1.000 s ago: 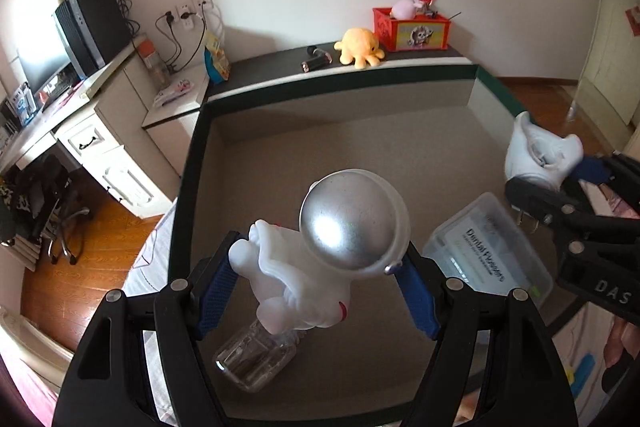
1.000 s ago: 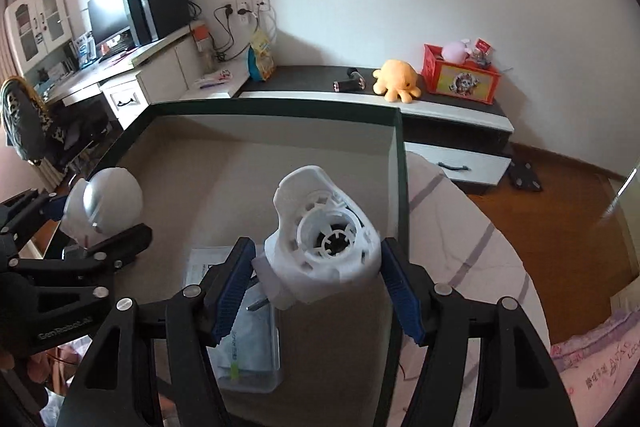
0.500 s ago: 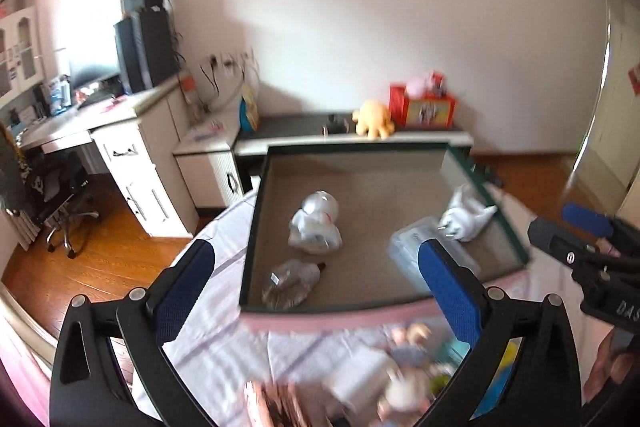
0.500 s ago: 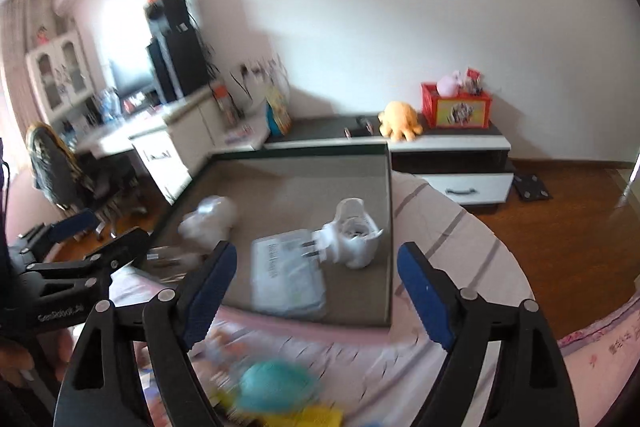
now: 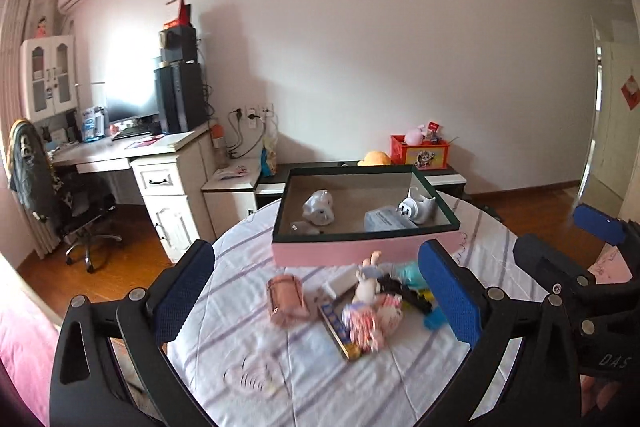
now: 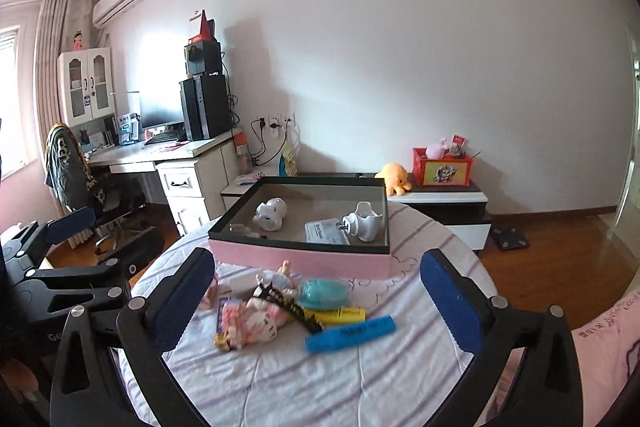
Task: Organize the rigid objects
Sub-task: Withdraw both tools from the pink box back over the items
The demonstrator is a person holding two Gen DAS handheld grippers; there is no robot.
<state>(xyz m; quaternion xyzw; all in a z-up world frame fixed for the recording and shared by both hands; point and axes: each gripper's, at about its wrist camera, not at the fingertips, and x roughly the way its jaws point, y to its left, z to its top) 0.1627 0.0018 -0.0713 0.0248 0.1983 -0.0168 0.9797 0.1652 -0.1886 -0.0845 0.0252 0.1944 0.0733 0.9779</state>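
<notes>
A pink box (image 5: 344, 251) with a dark green rim stands at the far side of the round table. In it lie a white astronaut figure (image 5: 319, 207), a white plastic part (image 5: 419, 207), a clear case (image 5: 383, 219) and a clear bottle (image 5: 303, 227). My left gripper (image 5: 316, 267) hangs open and empty, well back from the box. My right gripper (image 6: 318, 263) is level with it, jaws opening, nothing between them. Below them lie a pink cup (image 5: 288, 297), a plush doll (image 5: 372, 311), a teal object (image 6: 320, 291), a yellow marker (image 6: 340, 314) and a blue marker (image 6: 350, 333).
A striped cloth (image 6: 320, 379) covers the table, whose edge curves off at both sides. Behind the box stands a low cabinet (image 6: 444, 197) with a red box (image 6: 442, 169) and a yellow plush (image 6: 394, 179). A desk (image 5: 160, 163) and office chair (image 5: 60, 195) stand to the left.
Both grippers let go of the astronaut figure and the white plastic part, which now lie in the box. Both drew back and up from the box with jaws spread wide.
</notes>
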